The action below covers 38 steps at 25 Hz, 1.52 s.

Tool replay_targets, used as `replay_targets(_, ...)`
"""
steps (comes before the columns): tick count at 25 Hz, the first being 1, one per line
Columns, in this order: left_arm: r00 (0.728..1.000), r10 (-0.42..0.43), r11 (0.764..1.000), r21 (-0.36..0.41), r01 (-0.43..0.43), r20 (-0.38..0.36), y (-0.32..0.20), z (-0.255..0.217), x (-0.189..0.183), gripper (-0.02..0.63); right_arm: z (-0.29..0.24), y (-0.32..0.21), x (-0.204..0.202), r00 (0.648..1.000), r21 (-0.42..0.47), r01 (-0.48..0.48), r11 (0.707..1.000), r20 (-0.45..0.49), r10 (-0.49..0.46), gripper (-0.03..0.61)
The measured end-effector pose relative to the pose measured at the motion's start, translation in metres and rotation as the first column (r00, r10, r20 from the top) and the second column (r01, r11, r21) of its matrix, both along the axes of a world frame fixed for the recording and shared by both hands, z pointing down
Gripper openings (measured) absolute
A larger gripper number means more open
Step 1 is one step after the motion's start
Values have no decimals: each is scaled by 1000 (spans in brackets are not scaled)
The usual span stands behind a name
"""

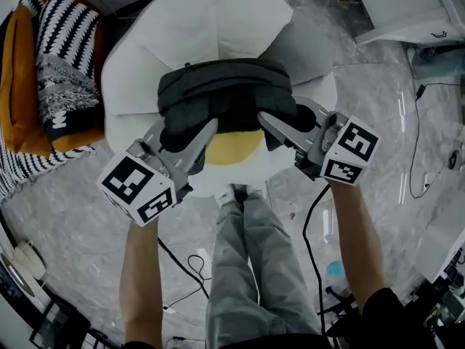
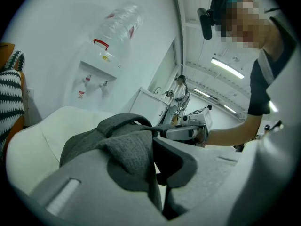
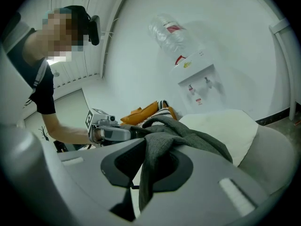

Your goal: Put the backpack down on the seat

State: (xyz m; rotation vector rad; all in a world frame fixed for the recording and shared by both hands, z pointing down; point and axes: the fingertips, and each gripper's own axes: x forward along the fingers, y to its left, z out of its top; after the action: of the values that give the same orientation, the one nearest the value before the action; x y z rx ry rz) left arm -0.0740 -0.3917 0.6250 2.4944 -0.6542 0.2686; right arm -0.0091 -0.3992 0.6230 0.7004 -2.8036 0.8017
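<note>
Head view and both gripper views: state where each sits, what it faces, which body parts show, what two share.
Head view: on the head, steeply down at the backpack over the white seat; forearms, legs, left gripper, right gripper.
Left gripper view: on that gripper, along jaws shut on backpack fabric; opposite arm, torso.
Right gripper view: likewise, facing the other way; arm, torso.
Shared: both gripper views show the water dispenser.

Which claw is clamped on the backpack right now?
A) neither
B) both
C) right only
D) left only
B: each gripper view shows grey fabric of the backpack pinched between the jaws, for the left claw and for the right claw.
</note>
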Motion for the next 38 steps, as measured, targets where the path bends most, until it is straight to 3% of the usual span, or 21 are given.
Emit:
replay_targets(4, 1000, -7, 1000, 18, 7, 18, -14, 15, 2, 26, 14, -14, 1, 1000, 10, -11, 1000, -14, 11, 51)
replay_targets(17, 989, -101, 995, 19, 100, 110, -69, 52, 9, 27, 61, -66, 1, 973, 27, -168, 985, -155, 170, 51)
replay_targets(22, 981, -124, 992, -18, 128, 147, -85, 76, 7, 28, 80, -86, 1, 959, 24, -164, 986, -232, 165, 48)
replay_targets(31, 959, -154, 985, -45, 169, 237, -124, 113, -6, 28, 110, -128, -7, 938, 10, -194, 981, -291, 188, 44)
replay_targets(38, 938, -228, 960, -100, 261, 263, -146, 145, -13, 29, 132, -149, -9, 932, -44, -237, 971, -292, 214, 43)
